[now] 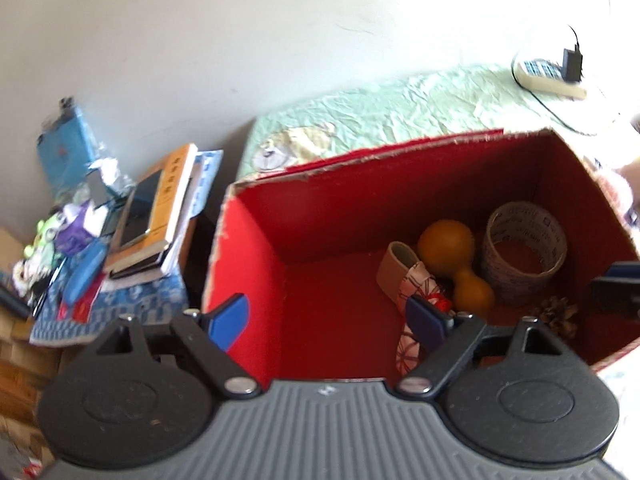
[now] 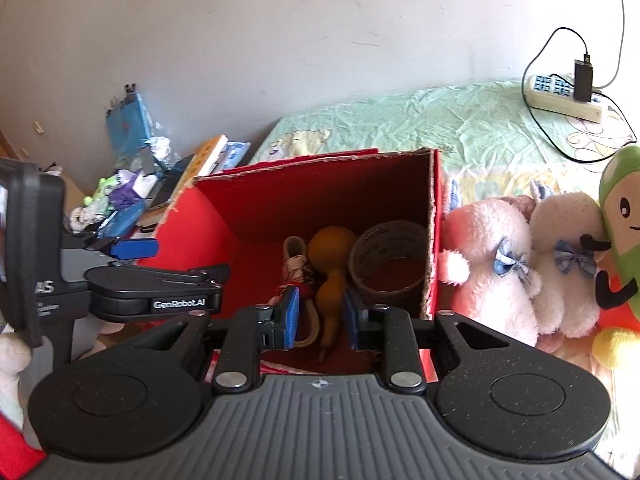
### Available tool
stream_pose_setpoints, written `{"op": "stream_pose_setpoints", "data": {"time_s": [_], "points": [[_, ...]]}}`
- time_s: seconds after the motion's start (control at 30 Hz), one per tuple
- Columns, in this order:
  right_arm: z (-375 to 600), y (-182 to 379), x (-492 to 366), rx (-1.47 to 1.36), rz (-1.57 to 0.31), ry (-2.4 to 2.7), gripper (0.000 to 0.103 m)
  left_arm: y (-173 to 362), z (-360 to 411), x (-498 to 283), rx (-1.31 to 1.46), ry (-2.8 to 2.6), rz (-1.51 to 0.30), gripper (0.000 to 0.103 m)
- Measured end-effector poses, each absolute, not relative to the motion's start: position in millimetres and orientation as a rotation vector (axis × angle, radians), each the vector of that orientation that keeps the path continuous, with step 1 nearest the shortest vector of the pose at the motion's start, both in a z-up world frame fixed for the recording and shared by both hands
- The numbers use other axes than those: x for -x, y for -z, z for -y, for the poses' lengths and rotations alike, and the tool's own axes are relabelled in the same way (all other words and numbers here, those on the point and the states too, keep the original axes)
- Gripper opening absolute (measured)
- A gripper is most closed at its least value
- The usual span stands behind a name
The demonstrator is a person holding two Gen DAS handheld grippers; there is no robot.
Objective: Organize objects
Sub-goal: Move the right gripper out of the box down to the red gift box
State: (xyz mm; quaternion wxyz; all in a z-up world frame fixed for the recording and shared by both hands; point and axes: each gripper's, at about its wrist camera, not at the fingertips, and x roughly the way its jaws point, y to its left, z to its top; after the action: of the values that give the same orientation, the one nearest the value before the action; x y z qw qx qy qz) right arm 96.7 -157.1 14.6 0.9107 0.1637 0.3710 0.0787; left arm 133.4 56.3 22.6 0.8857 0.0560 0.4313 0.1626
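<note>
A red cardboard box [image 1: 248,264] stands open on the bed; it also shows in the right wrist view [image 2: 192,224]. Inside lie an orange gourd [image 1: 448,246], a tape roll [image 1: 524,252], a patterned cloth pouch [image 1: 416,284] and a pine cone [image 1: 558,314]. My left gripper [image 1: 328,320] is open and empty, straddling the box's left wall. My right gripper [image 2: 322,316] is open and empty at the box's near rim, its fingers either side of the gourd's [image 2: 332,264] stem. The tape roll [image 2: 390,260] stands at the right.
Pink and white plush toys [image 2: 492,264] and a green plush [image 2: 620,216] lie right of the box. A power strip [image 2: 564,94] with cables sits on the green sheet [image 2: 440,120]. A cluttered stack of books [image 1: 156,216] stands left of the bed.
</note>
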Motion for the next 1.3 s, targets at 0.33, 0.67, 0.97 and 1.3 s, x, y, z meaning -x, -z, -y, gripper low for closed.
{"op": "stream_pose_setpoints", "data": {"time_s": [0.33, 0.67, 0.97, 1.3], "points": [[137.1, -23.1, -83.7, -0.341, -0.774, -0.34, 0.026, -31.7, -60.1, -88.8, -0.055, -0.516, -0.931, 0.087], [110.1, -9.5, -78.5, -0.367, -0.838, -0.497, 0.027, -27.4, -67.4, -50.8, 0.007, -0.615, -0.955, 0.087], [91.3, 9.5, -86.4, -0.391, -0.927, -0.499, 0.033, -10.6, -84.7, -44.6, 0.049, -0.594, -0.998, 0.088], [73.2, 21.0, -97.0, -0.408, -0.973, -0.431, 0.038, 11.1, -103.1, -45.8, 0.096, -0.481, -1.058, 0.088]]}}
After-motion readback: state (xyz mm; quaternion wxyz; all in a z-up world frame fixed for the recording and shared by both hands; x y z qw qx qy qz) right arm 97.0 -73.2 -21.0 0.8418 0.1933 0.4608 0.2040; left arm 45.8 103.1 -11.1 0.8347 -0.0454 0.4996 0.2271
